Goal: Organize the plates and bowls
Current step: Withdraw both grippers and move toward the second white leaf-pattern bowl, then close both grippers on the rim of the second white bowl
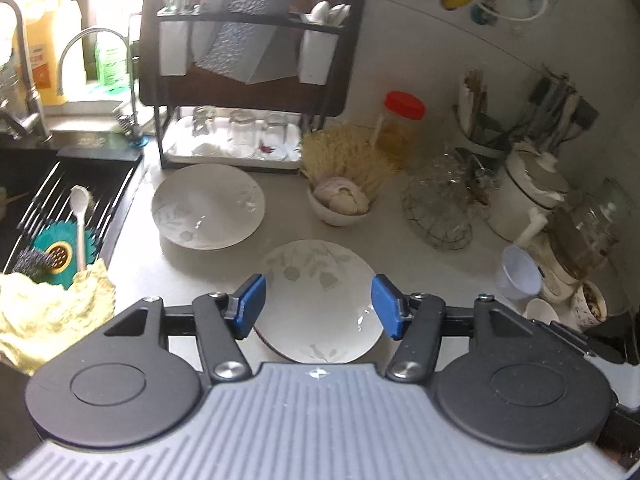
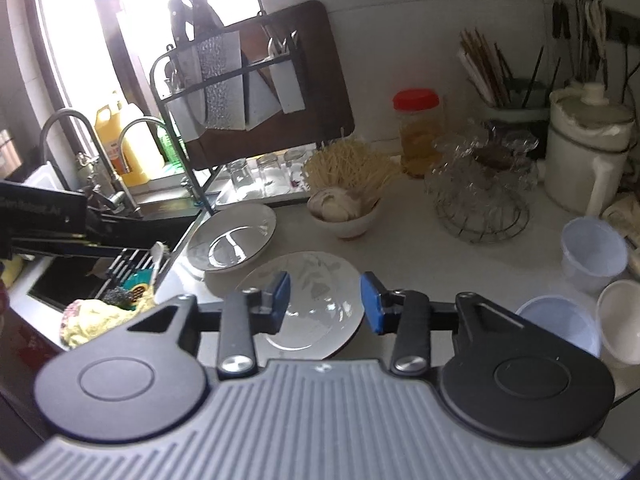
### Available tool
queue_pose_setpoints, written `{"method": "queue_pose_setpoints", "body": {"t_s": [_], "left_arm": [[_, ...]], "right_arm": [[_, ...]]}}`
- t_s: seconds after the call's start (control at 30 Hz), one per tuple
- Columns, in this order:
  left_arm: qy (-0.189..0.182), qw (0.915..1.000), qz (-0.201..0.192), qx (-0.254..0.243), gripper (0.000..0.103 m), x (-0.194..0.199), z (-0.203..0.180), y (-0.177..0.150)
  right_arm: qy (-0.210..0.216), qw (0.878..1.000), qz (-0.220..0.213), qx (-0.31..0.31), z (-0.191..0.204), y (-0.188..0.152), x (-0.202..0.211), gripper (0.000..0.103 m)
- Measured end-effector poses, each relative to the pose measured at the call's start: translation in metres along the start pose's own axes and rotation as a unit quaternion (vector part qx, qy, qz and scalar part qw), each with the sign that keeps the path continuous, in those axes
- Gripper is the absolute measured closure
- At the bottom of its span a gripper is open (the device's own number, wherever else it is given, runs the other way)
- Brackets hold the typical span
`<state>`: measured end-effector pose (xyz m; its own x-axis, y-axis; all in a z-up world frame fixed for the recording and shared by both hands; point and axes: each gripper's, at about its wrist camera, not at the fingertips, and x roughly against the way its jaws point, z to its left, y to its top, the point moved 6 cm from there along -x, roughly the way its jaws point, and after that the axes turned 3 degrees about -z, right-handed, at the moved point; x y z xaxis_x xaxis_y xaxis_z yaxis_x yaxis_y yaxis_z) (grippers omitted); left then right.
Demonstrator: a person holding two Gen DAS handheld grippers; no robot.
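My left hand-held gripper [image 1: 318, 306] hangs with jaws apart and empty over the near plate [image 1: 316, 300] on the table [image 1: 400, 256]; my right hand-held gripper [image 2: 324, 304] gapes narrower above it, holding nothing. The far plate [image 1: 208, 206] lies just beyond, by the sink [image 1: 24, 184], probably waiting to be stacked.

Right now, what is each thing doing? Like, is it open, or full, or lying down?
Left gripper: open, holding nothing.
Right gripper: open, holding nothing.
Near plate: flat on the counter, empty.
Far plate: flat on the counter beside the sink, empty.
Small bowl: upright, full.
Jar: upright, red lid on.
Glasses: upside down on the rack tray.
White spoon: lying over the sink rack.
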<state>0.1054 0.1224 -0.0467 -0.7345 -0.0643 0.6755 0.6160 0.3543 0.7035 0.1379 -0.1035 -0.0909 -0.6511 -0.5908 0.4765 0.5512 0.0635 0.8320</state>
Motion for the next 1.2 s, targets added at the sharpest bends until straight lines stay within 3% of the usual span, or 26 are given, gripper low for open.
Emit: {"method": "queue_pose_setpoints", "body": {"t_s": [0.17,0.23,0.3,0.53,0.8,1.03,1.2], "left_arm": [[0.023,0.9996,0.002,0.016,0.038,-0.003,0.006,-0.001],[0.030,0.9993,0.003,0.022,0.038,-0.004,0.010,0.001],[0.031,0.9991,0.008,0.028,0.038,-0.007,0.014,0.002],[0.035,0.9983,0.024,0.039,0.038,-0.031,0.026,0.009],[0.010,0.9988,0.030,0.036,0.038,-0.072,0.039,0.029],[0.018,0.9992,0.021,0.030,0.038,-0.101,0.076,0.046],[0.017,0.9982,0.023,0.052,0.038,-0.127,0.112,0.059]], "right_arm": [[0.015,1.000,0.006,0.010,0.001,0.001,-0.006,0.061],[0.014,1.000,0.007,0.015,0.000,0.002,-0.008,0.055],[0.019,1.000,0.007,0.013,0.000,0.003,-0.009,0.042],[0.026,0.999,0.022,0.003,0.000,0.004,-0.026,0.042],[0.015,0.998,0.050,-0.027,-0.001,0.012,-0.048,0.042],[-0.002,0.997,0.074,-0.017,0.012,0.020,-0.092,0.042],[0.003,0.995,0.095,-0.011,0.022,0.027,-0.122,0.042]]}}
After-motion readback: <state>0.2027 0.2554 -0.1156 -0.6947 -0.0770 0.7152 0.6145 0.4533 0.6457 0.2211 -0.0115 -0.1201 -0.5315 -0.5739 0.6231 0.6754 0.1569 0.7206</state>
